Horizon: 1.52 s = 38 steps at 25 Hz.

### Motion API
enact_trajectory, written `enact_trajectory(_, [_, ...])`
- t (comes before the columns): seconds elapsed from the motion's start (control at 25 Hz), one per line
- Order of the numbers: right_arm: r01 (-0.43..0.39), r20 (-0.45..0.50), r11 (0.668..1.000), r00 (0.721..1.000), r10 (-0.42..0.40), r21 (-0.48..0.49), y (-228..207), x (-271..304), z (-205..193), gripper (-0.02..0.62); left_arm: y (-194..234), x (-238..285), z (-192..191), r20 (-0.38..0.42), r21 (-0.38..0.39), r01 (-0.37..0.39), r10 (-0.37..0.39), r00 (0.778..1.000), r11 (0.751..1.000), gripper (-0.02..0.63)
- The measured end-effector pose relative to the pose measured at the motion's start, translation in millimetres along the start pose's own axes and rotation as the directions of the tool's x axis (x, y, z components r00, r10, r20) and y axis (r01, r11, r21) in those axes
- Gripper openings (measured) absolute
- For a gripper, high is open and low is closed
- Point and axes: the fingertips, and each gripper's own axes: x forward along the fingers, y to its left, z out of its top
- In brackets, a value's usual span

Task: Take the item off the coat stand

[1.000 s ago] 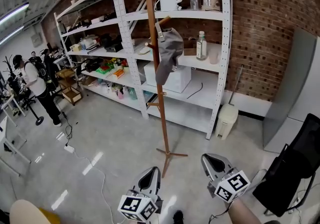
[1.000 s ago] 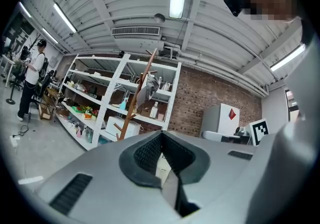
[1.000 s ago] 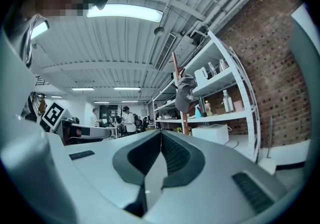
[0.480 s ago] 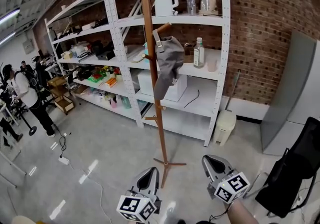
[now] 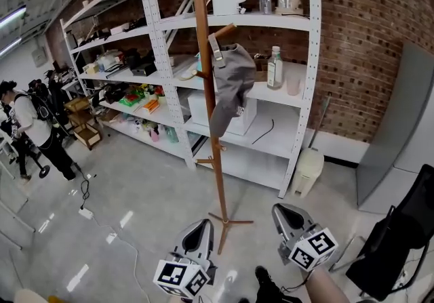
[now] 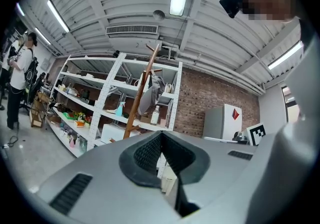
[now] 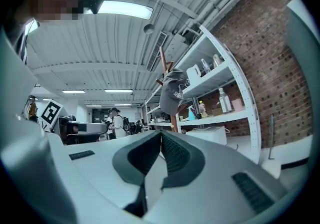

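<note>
While the grey cap [image 5: 230, 81] hangs high up on the coat stand [image 5: 211, 139], the left tongs [image 5: 201, 226] and right tongs [image 5: 281, 209] are both closed, empty and well short of it, so reaching, gripping and lifting it off all remain to do.

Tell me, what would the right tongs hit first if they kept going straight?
Nothing close: open air, then probably the wooden coat stand, or the white shelves behind it. Depth is unclear.
</note>
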Motion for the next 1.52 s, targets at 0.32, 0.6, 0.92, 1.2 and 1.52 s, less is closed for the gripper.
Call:
enact_trajectory(0.32, [-0.085, 0.031, 0.996, 0.996, 0.085, -0.008, -23.1, 47.9, 16.2, 0.008, 1.9, 45.5, 17.9, 0.026, 0.084, -0.028, 0.026, 0.999, 0.996, 0.006])
enact_trajectory(0.6, [-0.157, 0.125, 0.988, 0.980, 0.157, -0.012, -55.2, 83.9, 58.1, 0.008, 3.5, 103.5, 52.8, 0.104, 0.134, -0.061, 0.048, 0.993, 0.989, 0.006])
enact_trajectory(0.92, [-0.177, 0.145, 0.982, 0.972, 0.185, -0.061, -90.6, 116.3, 86.1, 0.008, 6.3, 150.3, 84.2, 0.194, 0.205, -0.107, 0.067, 0.979, 0.973, 0.006])
enact_trajectory(1.2, [-0.226, 0.141, 0.967, 0.960, 0.241, -0.118, -98.7, 150.1, 115.1, 0.008, 11.4, 182.7, 110.2, 0.231, 0.236, -0.131, 0.075, 0.970, 0.963, 0.006])
enact_trajectory(1.52, [-0.280, 0.145, 0.953, 0.945, 0.295, -0.116, -100.4, 176.3, 139.6, 0.008, 14.2, 204.3, 133.2, 0.257, 0.256, -0.156, 0.088, 0.962, 0.954, 0.006])
